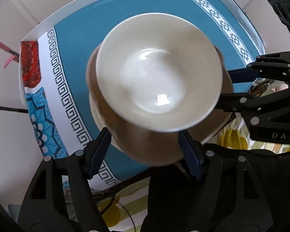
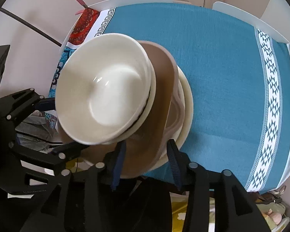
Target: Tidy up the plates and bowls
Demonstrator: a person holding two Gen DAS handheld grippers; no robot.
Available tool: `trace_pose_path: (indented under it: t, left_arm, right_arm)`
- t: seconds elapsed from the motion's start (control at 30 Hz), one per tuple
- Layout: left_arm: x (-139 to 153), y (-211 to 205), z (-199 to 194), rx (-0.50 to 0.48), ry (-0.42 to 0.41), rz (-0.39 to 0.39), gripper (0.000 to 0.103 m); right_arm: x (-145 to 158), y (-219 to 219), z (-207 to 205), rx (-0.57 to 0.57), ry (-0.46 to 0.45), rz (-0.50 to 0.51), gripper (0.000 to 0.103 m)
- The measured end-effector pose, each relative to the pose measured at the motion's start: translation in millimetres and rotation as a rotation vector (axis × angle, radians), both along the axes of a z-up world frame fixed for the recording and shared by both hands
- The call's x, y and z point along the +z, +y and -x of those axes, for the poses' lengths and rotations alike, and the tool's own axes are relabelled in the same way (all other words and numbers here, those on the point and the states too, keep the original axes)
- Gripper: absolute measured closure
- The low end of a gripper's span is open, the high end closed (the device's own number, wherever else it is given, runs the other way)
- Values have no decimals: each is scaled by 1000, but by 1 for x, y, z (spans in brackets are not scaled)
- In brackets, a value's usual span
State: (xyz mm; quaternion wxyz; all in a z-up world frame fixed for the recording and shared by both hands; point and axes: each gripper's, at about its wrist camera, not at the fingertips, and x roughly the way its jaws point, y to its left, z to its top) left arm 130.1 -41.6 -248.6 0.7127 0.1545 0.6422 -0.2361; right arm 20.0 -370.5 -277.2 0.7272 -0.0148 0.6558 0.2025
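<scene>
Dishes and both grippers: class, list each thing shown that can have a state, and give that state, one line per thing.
White bowls: nested together, empty, on top of the stack.
Brown plate: under the bowls, on the cream plates.
Cream plates: bottom of the stack, on the blue tablecloth.
Left gripper: open, fingers either side of the stack's near edge.
Right gripper: open, fingers astride the plate rims.

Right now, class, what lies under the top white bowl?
Under the top white bowl sits another white bowl, then a brown plate and a cream plate on the blue tablecloth. Anything else in the stack is covered.
</scene>
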Motion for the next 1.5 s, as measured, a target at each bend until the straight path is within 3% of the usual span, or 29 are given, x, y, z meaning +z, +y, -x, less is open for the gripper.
trace_pose_path:
  t: [0.2, 0.33, 0.43, 0.53, 0.6, 0.67, 0.73, 0.8, 0.9, 1.0, 1.5]
  left_arm:
    - [24, 9, 14, 34, -28, 24, 33]
    - [63, 19, 34, 99, -107, 115, 33]
    - [113, 31, 44, 215, -294, 174, 33]
    - [165, 41, 56, 309, -508, 227, 26]
    - [195, 47, 67, 352, -635, 266, 14]
    - [223, 50, 80, 388, -766, 300, 0]
    - [248, 50, 96, 408, -902, 325, 0]
    - [264, 47, 105, 407, -981, 324, 0]
    - [278, 37, 117, 419, -1063, 294, 0]
    - [281, 32, 129, 421, -1086, 303, 0]
    - [286, 28, 151, 407, -1115, 306, 0]
  right_arm:
    - [22, -13, 16, -15, -34, -27, 63]
    - [58, -16, 33, -24, -123, -77, 63]
    - [100, -30, 49, -69, -257, -102, 63]
    - [148, -37, 66, -125, -470, -58, 59]
    - [184, -48, 81, -169, -620, -56, 35]
    - [213, -56, 93, -203, -742, -53, 18]
    - [234, -59, 103, -235, -845, -44, 14]
    - [251, -61, 114, -268, -925, -34, 3]
    - [268, -61, 125, -314, -1033, -19, 0]
    - [272, -61, 135, -335, -1076, -4, 1]
    - [273, -69, 149, -363, -1086, -18, 1]
